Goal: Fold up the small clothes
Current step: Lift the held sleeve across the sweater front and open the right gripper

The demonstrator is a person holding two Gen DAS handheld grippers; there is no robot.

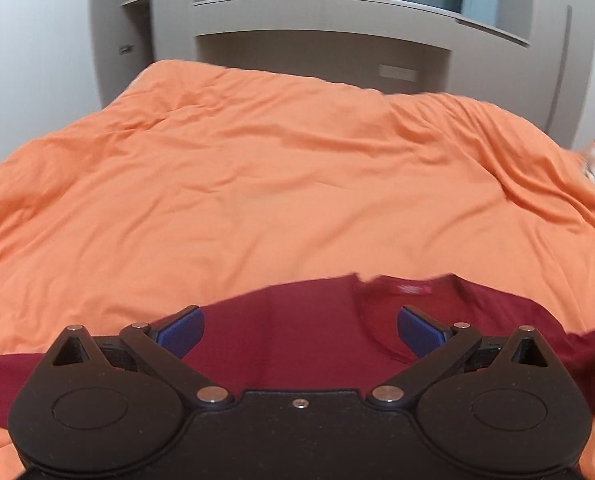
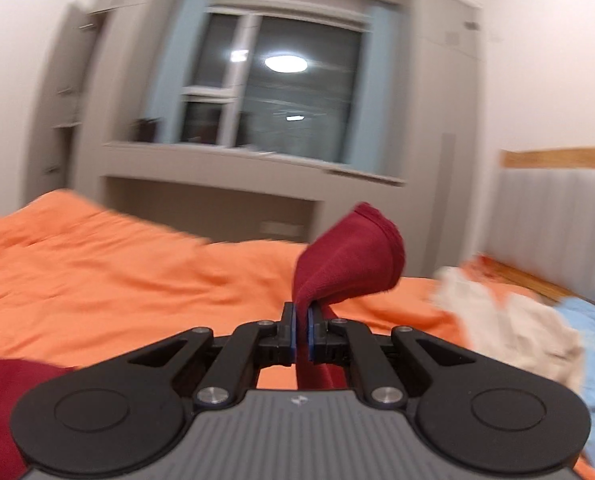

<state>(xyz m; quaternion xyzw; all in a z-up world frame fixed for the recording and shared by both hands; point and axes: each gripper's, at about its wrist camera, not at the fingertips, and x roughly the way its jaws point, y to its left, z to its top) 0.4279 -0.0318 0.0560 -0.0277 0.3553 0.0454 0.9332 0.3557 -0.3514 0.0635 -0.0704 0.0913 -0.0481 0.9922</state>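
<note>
My left gripper (image 1: 300,330) hangs over the dark red shirt (image 1: 297,340), blue pads spread wide, nothing between them. The shirt lies on the orange duvet (image 1: 237,180), collar label up, near the bed's edge. My right gripper (image 2: 301,330) has its pads pinched on a fold of the same red fabric, lifted off the bed. A cream garment (image 2: 509,320) and a light blue one (image 2: 593,340) are piled to the right.

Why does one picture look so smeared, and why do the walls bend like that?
Right wrist view: motion blur smears the window and the pile of clothes, while the right gripper and its pinched dark red cloth stay sharper. Left wrist view: mostly crisp, slight blur at the shirt collar. Both: fisheye lenses curve the walls.
</note>
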